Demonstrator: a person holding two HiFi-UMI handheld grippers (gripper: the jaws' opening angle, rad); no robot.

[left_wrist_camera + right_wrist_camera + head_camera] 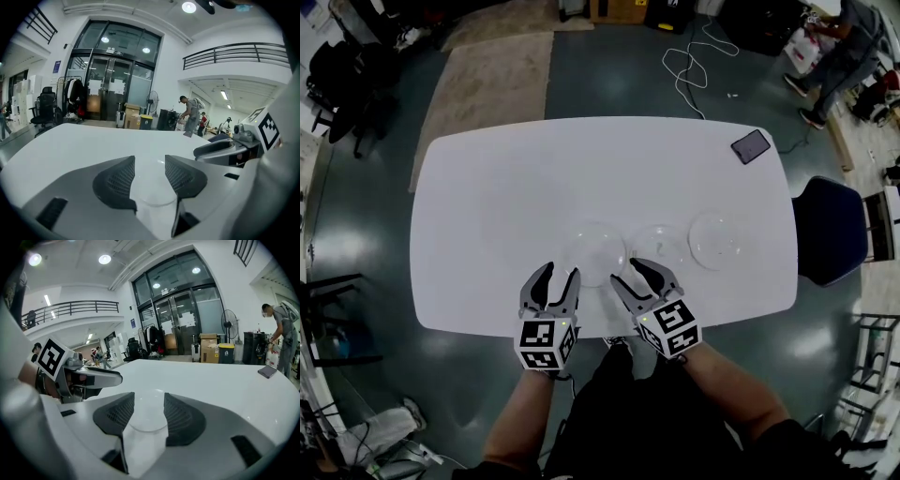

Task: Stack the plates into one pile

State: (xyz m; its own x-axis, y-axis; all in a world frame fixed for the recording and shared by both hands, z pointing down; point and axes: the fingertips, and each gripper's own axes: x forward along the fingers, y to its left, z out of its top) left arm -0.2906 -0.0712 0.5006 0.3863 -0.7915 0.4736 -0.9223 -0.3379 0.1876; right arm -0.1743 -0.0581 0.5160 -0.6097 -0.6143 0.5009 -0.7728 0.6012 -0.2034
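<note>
Three see-through plates sat in a row on the white tabletop (534,187), near the edge by the person. The left plate (592,253) and the middle plate (661,248) were just beside each other. The right plate (717,241) sat a little apart from them. All three lay flat, and none was on top of another.

The left tongs (562,270) were spread apart and pinched nothing. They were by the near edge of the left plate. In the left gripper view, a clear plate edge showed in the gap between the two tips.

The right tongs (623,270) were spread apart too and held nothing. They were down by the spot between the left plate and the middle plate. A clear plate showed just past their gap.

A dark phone (751,146) lay at the far right corner of the tabletop. A dark blue chair (830,230) stood by the right side.
</note>
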